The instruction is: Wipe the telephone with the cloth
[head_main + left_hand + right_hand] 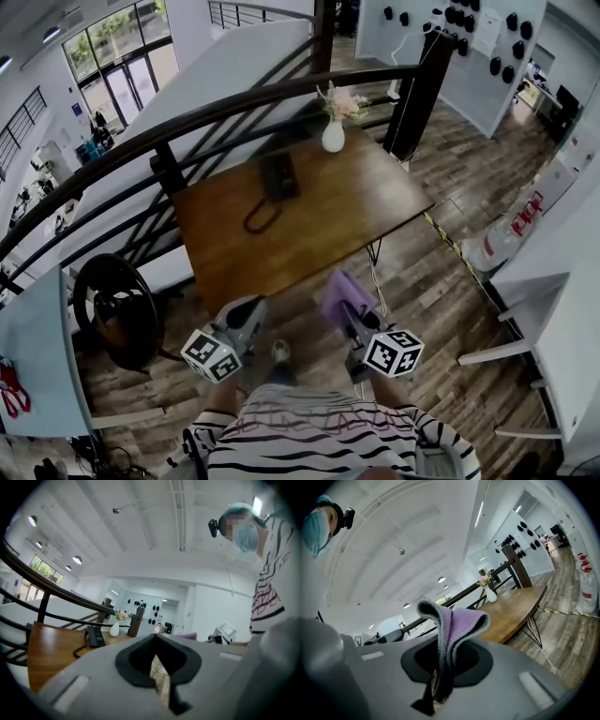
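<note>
The black telephone (pixel 279 176) lies on the far half of the brown wooden table (pixel 309 234), its cord looping toward me; the left gripper view also shows the telephone (pixel 95 636). Both grippers hang below the table's near edge, well short of the phone. My right gripper (pixel 345 309) is shut on a folded purple cloth (pixel 342 292). In the right gripper view the cloth (pixel 457 623) stands up out of the right gripper (pixel 440 648), and the phone is out of sight. My left gripper (pixel 251 305) is shut with nothing in it; the left gripper (pixel 154 637) has its tips meeting.
A white vase with flowers (pixel 333 134) stands at the table's far edge, right of the phone. A dark railing (pixel 234 103) runs behind the table. A round black wheel-like object (pixel 112 305) sits at the left. Wood floor (pixel 441 281) lies to the right, with white furniture (pixel 553 319) beyond.
</note>
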`<state>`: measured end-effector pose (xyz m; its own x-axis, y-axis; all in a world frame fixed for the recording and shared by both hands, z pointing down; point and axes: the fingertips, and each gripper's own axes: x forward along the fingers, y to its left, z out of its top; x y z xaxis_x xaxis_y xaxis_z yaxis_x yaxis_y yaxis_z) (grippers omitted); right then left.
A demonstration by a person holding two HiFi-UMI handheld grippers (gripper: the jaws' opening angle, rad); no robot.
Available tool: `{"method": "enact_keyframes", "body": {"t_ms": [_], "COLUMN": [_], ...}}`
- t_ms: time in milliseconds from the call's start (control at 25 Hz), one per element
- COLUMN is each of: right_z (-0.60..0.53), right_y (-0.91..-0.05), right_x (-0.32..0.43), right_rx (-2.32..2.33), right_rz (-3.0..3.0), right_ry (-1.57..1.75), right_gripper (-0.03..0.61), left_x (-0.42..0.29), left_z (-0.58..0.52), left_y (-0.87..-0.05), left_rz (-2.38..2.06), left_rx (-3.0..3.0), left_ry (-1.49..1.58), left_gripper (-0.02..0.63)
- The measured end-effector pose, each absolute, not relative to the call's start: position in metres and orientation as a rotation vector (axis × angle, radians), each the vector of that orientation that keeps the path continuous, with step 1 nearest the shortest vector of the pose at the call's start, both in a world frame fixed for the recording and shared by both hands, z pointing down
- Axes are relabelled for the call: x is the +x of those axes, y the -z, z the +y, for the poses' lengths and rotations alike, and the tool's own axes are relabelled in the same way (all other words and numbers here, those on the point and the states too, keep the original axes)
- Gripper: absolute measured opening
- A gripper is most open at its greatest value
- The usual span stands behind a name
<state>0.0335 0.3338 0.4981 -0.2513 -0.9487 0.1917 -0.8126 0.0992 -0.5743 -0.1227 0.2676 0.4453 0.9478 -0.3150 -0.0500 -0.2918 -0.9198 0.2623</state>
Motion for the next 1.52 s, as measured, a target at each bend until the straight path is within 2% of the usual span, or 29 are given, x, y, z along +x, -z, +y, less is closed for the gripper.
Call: {"method": "enact_keyframes", "body": {"t_ms": [680, 1080, 1520], "right_z": [0.115, 0.043, -0.071], "right_y": [-0.487, -0.497, -0.523], "right_x": [0.033, 0.034, 0.084], "right_rx": [-1.83, -1.824, -1.715], "right_rz": [2.109, 2.116, 2.274], "right_ry": [0.864, 0.907, 0.974], "right_gripper": [0.037, 0.037, 0.037], "left_x": [-0.113, -0.108, -0.071], "left_z": [0.041, -0.026, -0.11], "left_y": [-0.439, -0.45, -0.47], "left_rz": [-0.342, -0.348, -0.549], "left_rx": [2.83, 2.798, 2.744], "left_ry": [0.156, 0.143, 0.165], "left_gripper": [0.0, 0.002, 0.002]}}
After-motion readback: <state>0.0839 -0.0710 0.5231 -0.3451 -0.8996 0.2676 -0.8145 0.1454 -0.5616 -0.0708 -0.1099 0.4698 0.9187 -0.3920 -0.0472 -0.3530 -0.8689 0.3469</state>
